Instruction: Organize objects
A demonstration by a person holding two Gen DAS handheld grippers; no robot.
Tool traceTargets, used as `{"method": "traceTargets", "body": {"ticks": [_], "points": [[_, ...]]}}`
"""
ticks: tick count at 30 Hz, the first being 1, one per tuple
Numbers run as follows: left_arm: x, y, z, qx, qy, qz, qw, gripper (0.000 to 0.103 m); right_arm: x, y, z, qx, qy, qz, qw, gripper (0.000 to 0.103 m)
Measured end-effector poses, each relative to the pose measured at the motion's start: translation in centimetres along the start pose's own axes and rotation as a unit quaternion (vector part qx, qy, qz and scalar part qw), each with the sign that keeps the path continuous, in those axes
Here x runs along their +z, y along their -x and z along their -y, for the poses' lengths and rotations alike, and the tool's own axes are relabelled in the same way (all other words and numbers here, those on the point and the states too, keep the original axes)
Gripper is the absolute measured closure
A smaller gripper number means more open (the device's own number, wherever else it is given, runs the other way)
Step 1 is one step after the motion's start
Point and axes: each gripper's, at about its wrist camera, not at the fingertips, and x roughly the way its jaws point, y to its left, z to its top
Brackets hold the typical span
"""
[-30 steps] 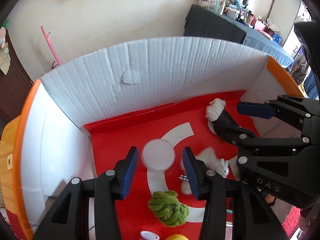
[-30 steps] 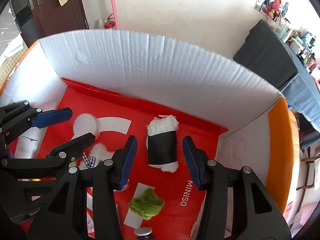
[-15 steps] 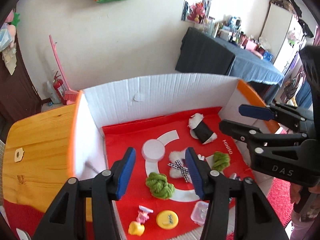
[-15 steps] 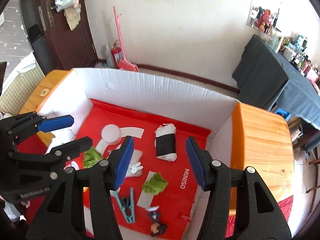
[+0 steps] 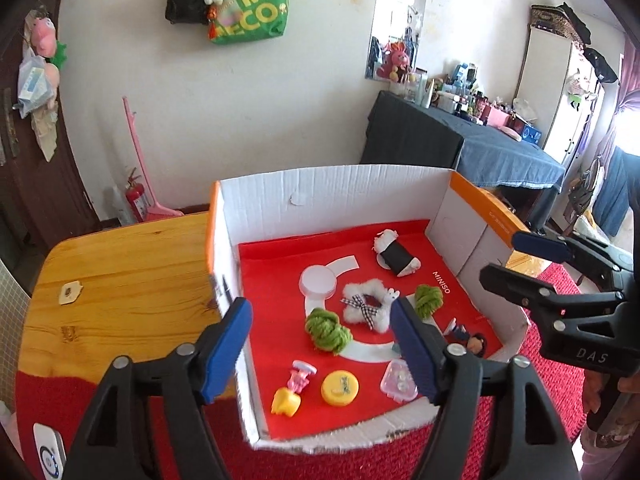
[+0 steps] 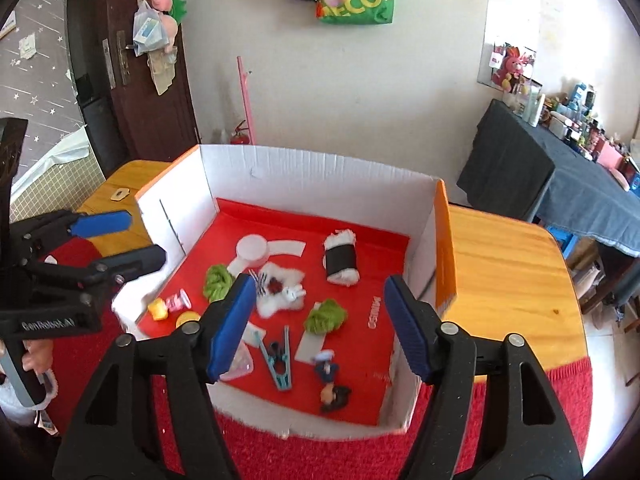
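Sitting on wooden table (image 5: 120, 280) (red rug (image 6: 360, 452) beneath): cardboard box (image 5: 336, 196).

Two green yarn balls (image 5: 328, 330) in the box (image 5: 332, 188). One fluffy white scrunchie (image 5: 366, 308), one yellow cap (image 5: 340, 388), one teal clip (image 6: 280, 364).

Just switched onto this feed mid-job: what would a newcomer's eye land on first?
The white cardboard box with its bright red floor, sitting on the wooden table, full of small things. In the middle lies a fluffy white scrunchie between two green yarn balls, with a black-and-white roll nearer the back wall. Both grippers, left and right, hang in front of the box, jaws opening, nothing between them.
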Motion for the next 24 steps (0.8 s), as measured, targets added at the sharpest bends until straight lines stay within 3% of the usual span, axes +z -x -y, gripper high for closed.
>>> {"method": "traceTargets", "body": {"ticks": [8,24], "points": [[-2.4,0.5,0.6,0.002,0.005,0.008,1.0,0.021,-3.0,0.4,-0.2,-0.004,-0.021,0.004,1.0,0.031],[-5.5,-2.3,0.9,0.01,0.007,-0.019,0.9997,0.02,-6.1,-2.4,0.1,-0.012,-0.04,-0.018,0.999,0.029]]}}
